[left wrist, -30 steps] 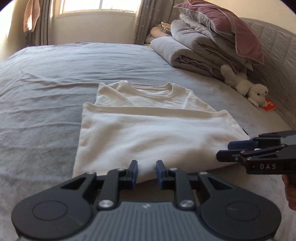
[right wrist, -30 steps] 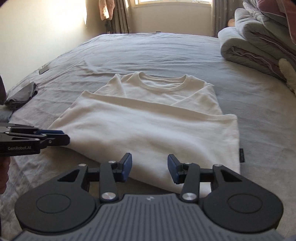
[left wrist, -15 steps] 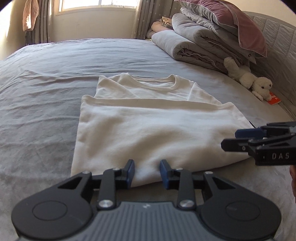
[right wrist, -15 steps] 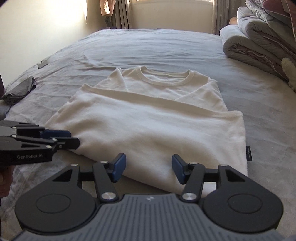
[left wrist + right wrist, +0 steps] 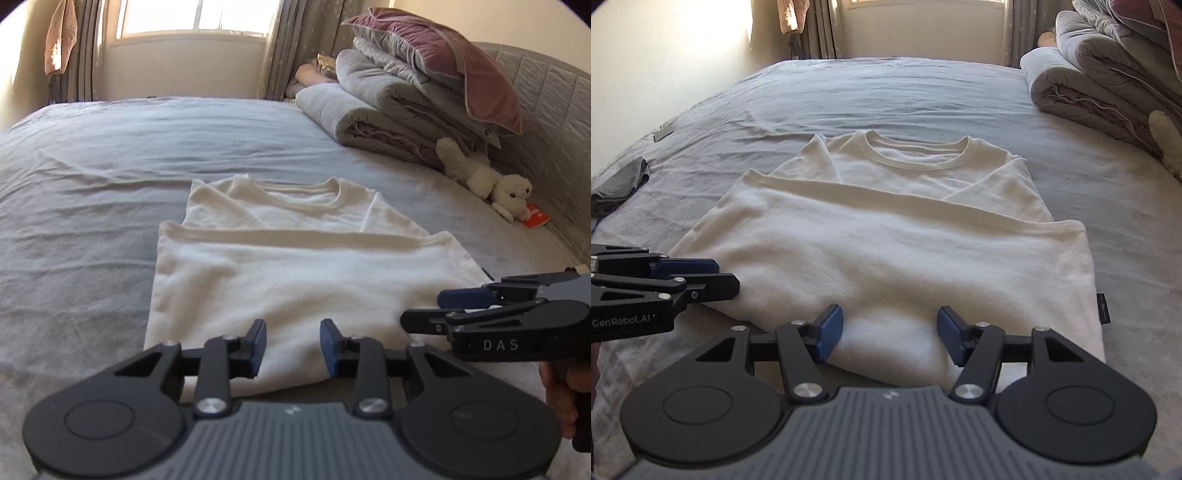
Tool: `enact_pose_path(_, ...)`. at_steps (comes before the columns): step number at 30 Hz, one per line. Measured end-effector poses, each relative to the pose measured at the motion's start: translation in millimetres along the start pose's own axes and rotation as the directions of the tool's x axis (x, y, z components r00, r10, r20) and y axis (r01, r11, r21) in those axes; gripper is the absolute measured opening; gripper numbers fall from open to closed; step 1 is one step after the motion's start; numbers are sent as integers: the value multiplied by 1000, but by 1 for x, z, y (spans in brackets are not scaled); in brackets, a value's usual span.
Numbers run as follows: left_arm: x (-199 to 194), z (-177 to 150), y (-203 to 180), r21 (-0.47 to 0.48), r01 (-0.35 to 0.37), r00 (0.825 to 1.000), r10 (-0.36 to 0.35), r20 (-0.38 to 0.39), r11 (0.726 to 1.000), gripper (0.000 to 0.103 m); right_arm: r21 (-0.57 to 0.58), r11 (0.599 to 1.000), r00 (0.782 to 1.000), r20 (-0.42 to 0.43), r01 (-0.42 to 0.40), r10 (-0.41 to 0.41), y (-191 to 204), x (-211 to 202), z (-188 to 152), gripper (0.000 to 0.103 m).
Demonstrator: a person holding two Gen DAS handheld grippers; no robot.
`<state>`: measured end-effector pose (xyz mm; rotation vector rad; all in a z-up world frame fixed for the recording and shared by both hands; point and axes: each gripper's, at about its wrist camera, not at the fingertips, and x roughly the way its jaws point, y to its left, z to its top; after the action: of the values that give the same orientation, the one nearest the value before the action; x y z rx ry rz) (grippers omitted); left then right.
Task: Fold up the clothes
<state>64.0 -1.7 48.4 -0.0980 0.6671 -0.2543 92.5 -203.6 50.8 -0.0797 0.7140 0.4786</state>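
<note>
1. Both pairs of blue-padded fingers stand parted with nothing between them: the left gripper point(image 5: 292, 345) moderately spread, the right gripper point(image 5: 890, 334) wider.
2. Just past the fingertips lies the near folded edge of the white T-shirt point(image 5: 295, 273); whether the pads touch the cloth, I cannot tell.
3. From the left wrist view, the right gripper point(image 5: 439, 306) reaches in from the side at the shirt's near right corner, fingers stacked one above the other with a gap.
4. From the right wrist view, the left gripper point(image 5: 720, 275) hovers likewise at the near left corner.
5. That shirt lies flat on the grey bed point(image 5: 92, 192), lower half folded up, collar at the far end.
6. Further off, folded duvets point(image 5: 388, 110) and a pillow are stacked by the headboard, a plush toy point(image 5: 487, 177) beside them.
</note>
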Motion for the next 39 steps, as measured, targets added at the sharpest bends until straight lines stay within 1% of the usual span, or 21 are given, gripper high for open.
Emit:
enact_pose_path(2, 5, 0, -2, -4, 5, 1000, -5, -2, 1000, 36, -1, 1000, 1000, -2, 0, 0, 2, 1, 0, 61)
enact_pose_path(5, 21, -7, -2, 11, -21, 999, 21, -41, 1000, 38, -12, 1000, 1000, -15, 4, -4, 5, 6, -2, 61)
enact_pose_path(7, 25, -10, 0, 12, -24, 999, 25, -49, 1000, 39, -25, 1000, 999, -31, 8, -9, 6, 10, -4, 61)
enact_pose_path(12, 21, -6, 10, -40, -14, 998, 11, -63, 999, 40, -49, 999, 998, -58, 13, -16, 8, 16, -7, 62)
enact_pose_path(14, 18, -4, 17, -59, -38, 997, 35, -63, 997, 40, -44, 999, 998, -63, 21, -24, 3, 14, -5, 62)
enact_pose_path(16, 17, -5, 29, -79, -74, 994, 67, -84, 994, 39, -24, 999, 997, -77, 30, -32, -7, 12, -5, 63)
enact_pose_path(18, 17, -9, 45, -127, -68, 994, 56, -99, 990, 34, 7, 1000, 995, -95, 22, -21, -21, 9, -6, 67)
enact_pose_path(19, 16, -11, 52, -149, -59, 994, 44, -101, 987, 28, 20, 1000, 995, -102, 15, -13, -27, 8, -6, 68)
enact_pose_path(20, 14, -11, 57, -167, -55, 994, 38, -104, 984, 24, 24, 999, 994, -109, 22, -20, -33, 6, -7, 67)
enact_pose_path(22, 11, -11, 66, -200, -47, 994, 26, -109, 979, 20, 28, 999, 992, -124, 38, -34, -46, 0, -9, 67)
enact_pose_path(23, 10, -12, 69, -211, -46, 993, 23, -112, 976, 17, 41, 998, 990, -134, 50, -44, -54, -3, -10, 67)
enact_pose_path(26, 9, -12, 72, -222, -49, 993, 23, -118, 974, 14, 68, 990, 980, -166, 123, -110, -78, -9, -15, 67)
enact_pose_path(27, 8, -11, 74, -235, -51, 992, 23, -121, 971, 14, 77, 989, 979, -170, 128, -113, -82, -11, -16, 66)
enact_pose_path(29, 5, -9, 78, -261, -55, 992, 22, -126, 964, 14, 93, 986, 977, -179, 138, -120, -90, -13, -17, 69)
enact_pose_path(30, 4, -8, 80, -271, -58, 992, 24, -127, 961, 14, 102, 984, 975, -183, 143, -123, -94, -15, -18, 72)
enact_pose_path(33, -4, -4, 92, -316, -67, 992, 30, -122, 946, 14, 127, 979, 972, -196, 158, -132, -105, -19, -20, 73)
enact_pose_path(34, -8, -4, 97, -336, -74, 992, 36, -119, 939, 16, 135, 977, 970, -201, 163, -135, -109, -20, -21, 73)
enact_pose_path(35, -11, -3, 103, -353, -103, 990, 63, -123, 930, 31, 143, 975, 969, -205, 169, -137, -113, -22, -22, 74)
enact_pose_path(36, -14, -3, 110, -366, -144, 986, 102, -132, 919, 36, 152, 973, 968, -210, 174, -140, -117, -23, -23, 75)
enact_pose_path(37, -18, -2, 116, -378, -165, 983, 123, -133, 911, 38, 160, 971, 966, -214, 179, -143, -121, -25, -24, 75)
enact_pose_path(39, -24, -1, 124, -396, -165, 985, 129, -117, 903, 37, 172, 966, 963, -220, 192, -152, -127, -28, -24, 75)
